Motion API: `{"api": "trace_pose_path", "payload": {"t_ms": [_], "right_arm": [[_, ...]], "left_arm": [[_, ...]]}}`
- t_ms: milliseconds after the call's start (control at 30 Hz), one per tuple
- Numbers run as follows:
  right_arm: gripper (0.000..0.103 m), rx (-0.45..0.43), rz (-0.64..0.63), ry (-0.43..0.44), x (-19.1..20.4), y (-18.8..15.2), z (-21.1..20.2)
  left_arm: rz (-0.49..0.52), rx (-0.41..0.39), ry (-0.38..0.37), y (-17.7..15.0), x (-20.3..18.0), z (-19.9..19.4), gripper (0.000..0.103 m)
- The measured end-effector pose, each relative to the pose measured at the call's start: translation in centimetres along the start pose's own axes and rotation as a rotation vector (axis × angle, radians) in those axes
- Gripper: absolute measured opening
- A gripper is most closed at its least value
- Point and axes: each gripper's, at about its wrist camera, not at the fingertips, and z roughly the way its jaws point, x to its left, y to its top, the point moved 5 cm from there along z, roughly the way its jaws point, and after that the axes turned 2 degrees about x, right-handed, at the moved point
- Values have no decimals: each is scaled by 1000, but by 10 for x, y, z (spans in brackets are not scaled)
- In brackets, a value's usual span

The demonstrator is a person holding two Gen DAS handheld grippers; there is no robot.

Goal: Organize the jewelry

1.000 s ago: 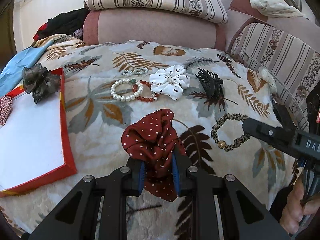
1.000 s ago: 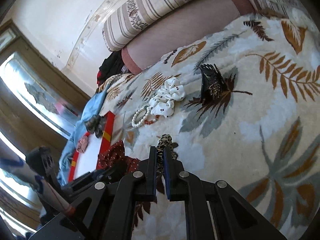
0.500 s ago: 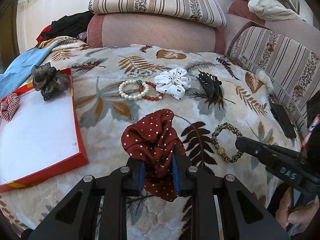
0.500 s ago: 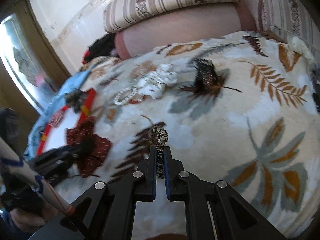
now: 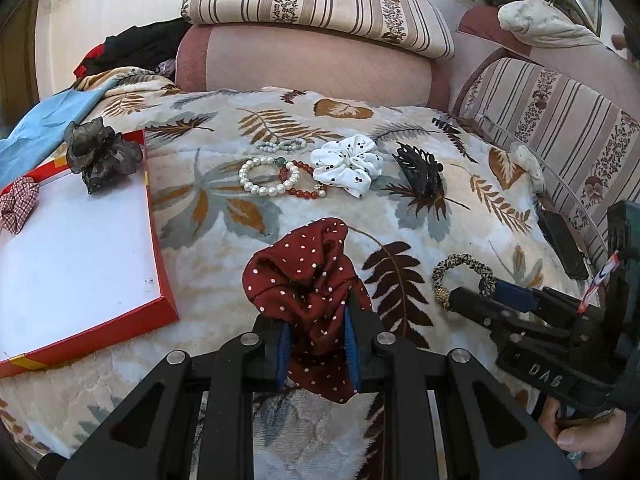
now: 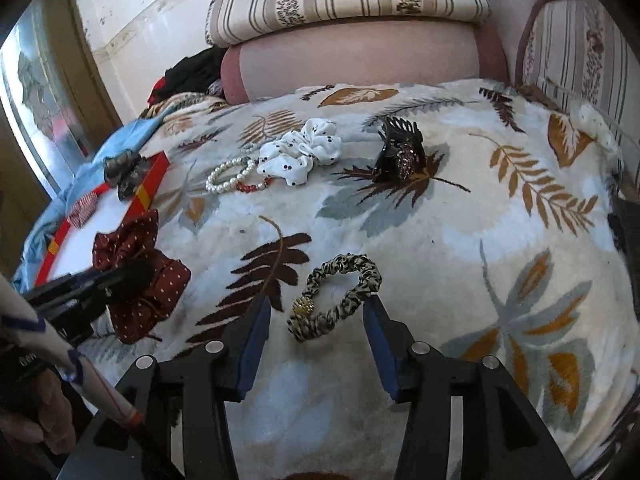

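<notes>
My left gripper (image 5: 316, 312) is shut on a dark red polka-dot scrunchie (image 5: 308, 276), which also shows in the right wrist view (image 6: 136, 264). My right gripper (image 6: 316, 308) is open, its jaws on either side of a leopard-print hair tie (image 6: 336, 296) that lies on the blanket; the tie also shows in the left wrist view (image 5: 460, 272). A red-rimmed white box (image 5: 72, 248) at the left holds a grey scrunchie (image 5: 100, 154) and a checked scrunchie (image 5: 18, 204).
Farther back on the leaf-print blanket (image 6: 460, 220) lie a pearl bracelet (image 5: 266, 178), a red bead bracelet (image 5: 304, 182), a small pale bead bracelet (image 5: 282, 145), a white dotted scrunchie (image 5: 348, 166) and a black claw clip (image 5: 418, 166). Striped cushions (image 5: 312, 4) stand behind; a black phone (image 5: 562, 244) lies at right.
My right gripper has opened and let go of the leopard hair tie, which now lies on the blanket between the jaws. The left gripper still holds the red scrunchie.
</notes>
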Motion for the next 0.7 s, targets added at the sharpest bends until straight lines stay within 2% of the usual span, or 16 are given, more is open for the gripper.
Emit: {"api": "trace_pose_path", "payload": {"t_ms": [167,200,267,367,700], "right_arm": [[50,52,-46,-40,5,-7,16],[36,51,-65,-53,7,-8,18],[18,42,-100,-80,11,-8,18],[10,24,-132,-90,15,-9,15],[9,-52,-180,-95,28,-4,0]], "left_arm": [[2,8,-7,-2,0,1,21],[1,8,-8,-2,0,2,22],[1,8,-10,-2,1,2,22],[-2,8,-10,-2,1,2,22],[-11,-6,-1,-1,7,-2,22]]}}
